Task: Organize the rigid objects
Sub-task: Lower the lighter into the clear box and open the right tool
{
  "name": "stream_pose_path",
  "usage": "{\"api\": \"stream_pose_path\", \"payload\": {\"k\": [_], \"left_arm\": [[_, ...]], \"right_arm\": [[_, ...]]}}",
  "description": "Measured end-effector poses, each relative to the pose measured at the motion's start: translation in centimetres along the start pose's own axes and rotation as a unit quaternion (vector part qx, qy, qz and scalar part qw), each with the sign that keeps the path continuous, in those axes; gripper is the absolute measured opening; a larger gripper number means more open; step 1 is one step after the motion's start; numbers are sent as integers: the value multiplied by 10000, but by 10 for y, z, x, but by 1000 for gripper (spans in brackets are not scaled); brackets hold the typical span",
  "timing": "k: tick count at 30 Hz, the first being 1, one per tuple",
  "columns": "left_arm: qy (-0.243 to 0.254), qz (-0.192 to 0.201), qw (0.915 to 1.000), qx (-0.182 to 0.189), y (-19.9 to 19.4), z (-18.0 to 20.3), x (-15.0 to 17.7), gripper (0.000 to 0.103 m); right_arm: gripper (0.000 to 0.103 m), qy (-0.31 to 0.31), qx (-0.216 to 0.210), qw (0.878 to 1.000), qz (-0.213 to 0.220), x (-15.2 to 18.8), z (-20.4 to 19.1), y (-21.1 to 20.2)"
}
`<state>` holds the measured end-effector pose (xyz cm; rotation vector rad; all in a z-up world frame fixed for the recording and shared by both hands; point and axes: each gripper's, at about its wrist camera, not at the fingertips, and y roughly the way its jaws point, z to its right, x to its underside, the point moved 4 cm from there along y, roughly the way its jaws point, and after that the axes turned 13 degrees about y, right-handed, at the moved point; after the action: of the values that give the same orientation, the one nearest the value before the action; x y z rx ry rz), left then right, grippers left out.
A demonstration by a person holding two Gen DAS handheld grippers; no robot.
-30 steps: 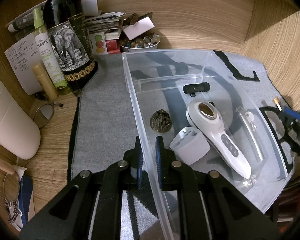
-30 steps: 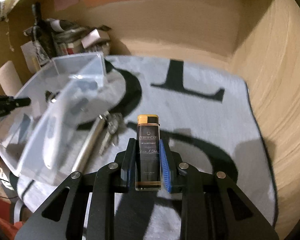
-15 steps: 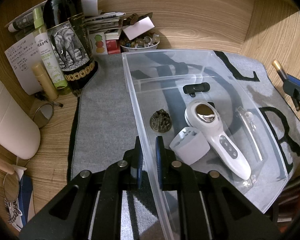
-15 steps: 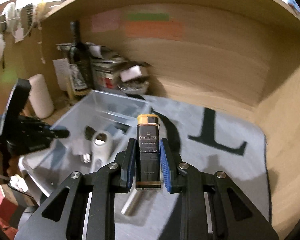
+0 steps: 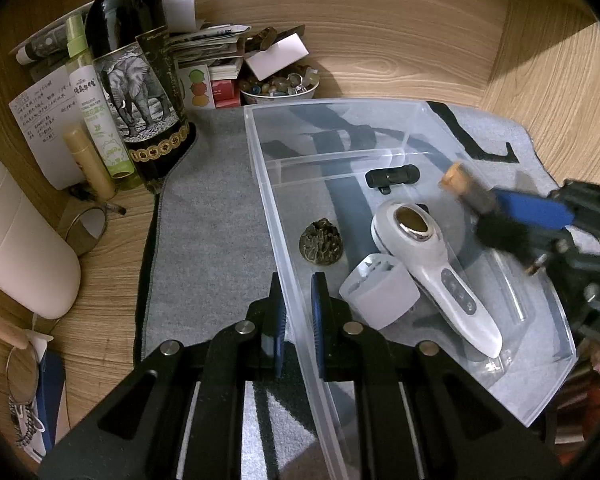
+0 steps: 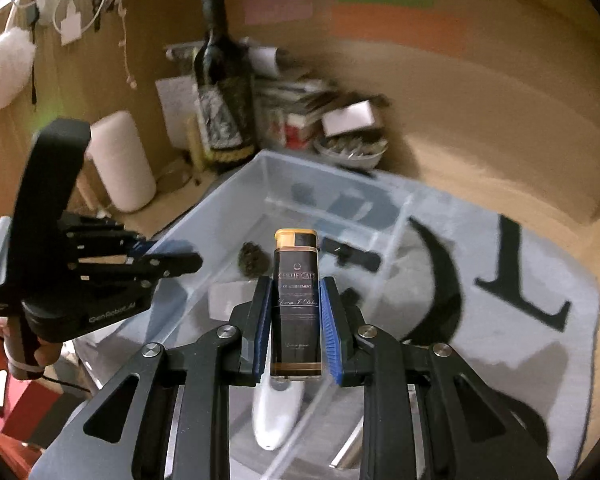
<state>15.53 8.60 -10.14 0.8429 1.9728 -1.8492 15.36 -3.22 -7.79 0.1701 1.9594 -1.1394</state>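
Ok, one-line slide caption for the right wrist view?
Right gripper carries a black-and-gold lighter above the clear bin while the left gripper clamps its wall.

Your right gripper (image 6: 295, 322) holds a dark lighter above a clear bin.

At lower centre its blue pads (image 6: 261, 330) clamp an upright black lighter (image 6: 296, 304) with a gold top. Behind it the clear plastic bin (image 6: 260, 168) holds a white handheld device (image 6: 274, 412), a dark lumpy object (image 6: 252, 261) and a small black piece (image 6: 354, 256). Your left gripper (image 6: 168, 262) reaches in from the left edge to the bin's near wall. A dark bottle (image 6: 222, 92) stands at upper centre.
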Motion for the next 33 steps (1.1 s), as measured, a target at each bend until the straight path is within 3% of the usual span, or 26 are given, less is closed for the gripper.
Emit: {"api": "stream_pose_path", "payload": {"k": [7,15,20,33], "left_arm": [[5,2,10000,-1,0,0,0,11],[6,3,10000,5,0,0,1,11],[6,3,10000,3,0,0,0,11],[-8,10,10000,12,1,0,0,11]], "right_arm": [[22,-280,-54,9985,-466,11,-13,21],[22,-340,92,9970,-689,17,-15,33],[22,-255,82,9978,-610,14,-14,29],[39,-50,197,9997,106,-8,4,-14]]}}
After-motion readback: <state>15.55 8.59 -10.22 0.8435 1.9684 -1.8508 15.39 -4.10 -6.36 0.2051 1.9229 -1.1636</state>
